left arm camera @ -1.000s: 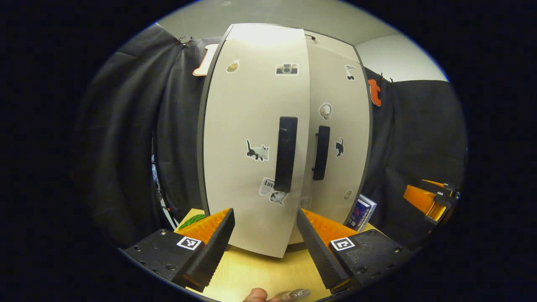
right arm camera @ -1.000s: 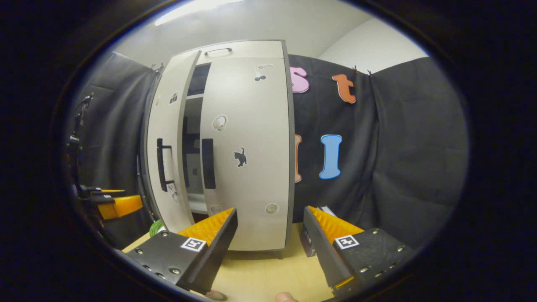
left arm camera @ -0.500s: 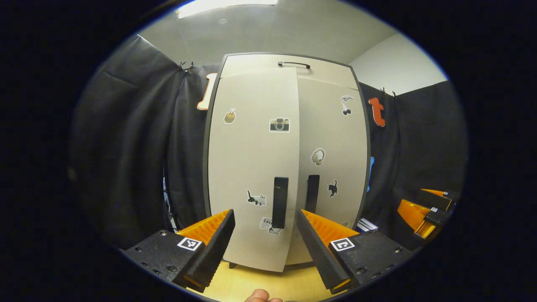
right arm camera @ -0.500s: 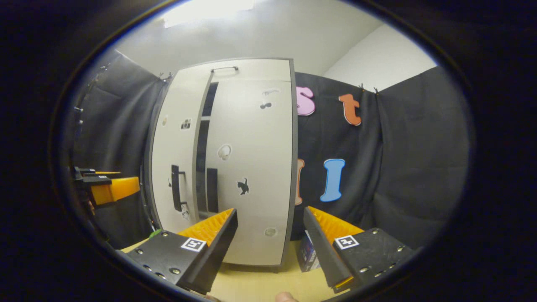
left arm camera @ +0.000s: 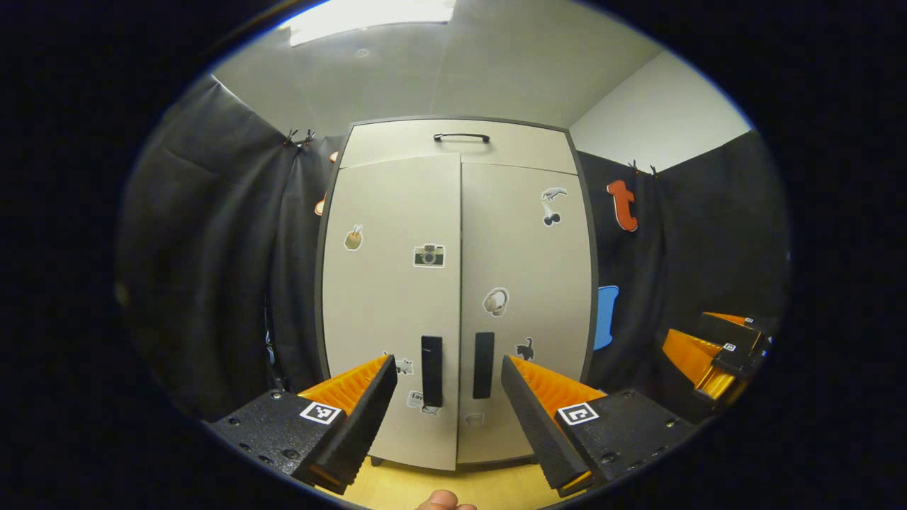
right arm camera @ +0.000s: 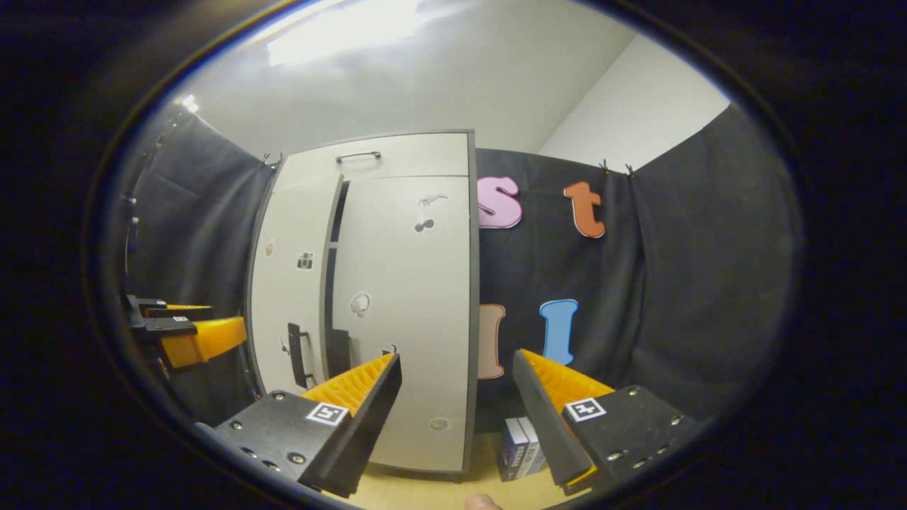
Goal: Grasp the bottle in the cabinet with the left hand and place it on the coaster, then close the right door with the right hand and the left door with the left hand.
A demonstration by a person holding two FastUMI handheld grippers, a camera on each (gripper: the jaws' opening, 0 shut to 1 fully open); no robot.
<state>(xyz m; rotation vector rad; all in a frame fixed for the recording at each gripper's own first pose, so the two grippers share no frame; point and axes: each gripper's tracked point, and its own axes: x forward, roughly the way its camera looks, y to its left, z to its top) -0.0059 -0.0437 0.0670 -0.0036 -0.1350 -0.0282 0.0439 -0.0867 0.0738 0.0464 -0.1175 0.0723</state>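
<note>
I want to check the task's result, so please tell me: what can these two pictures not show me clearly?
- Bottle and coaster: neither view lets me confirm the placement.
- Cabinet inside: hidden by the left door and right door.
- Left door's closure: in the left gripper view it looks flush; in the right gripper view a dark gap remains, so I cannot tell.
- Blue box: partly hidden by the right gripper.
- Left gripper: open, holding nothing.

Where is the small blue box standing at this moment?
In the right gripper view, the blue box stands on the wooden table, low in the picture, just right of the cabinet and against the black cloth wall, beside the right tool.
</note>
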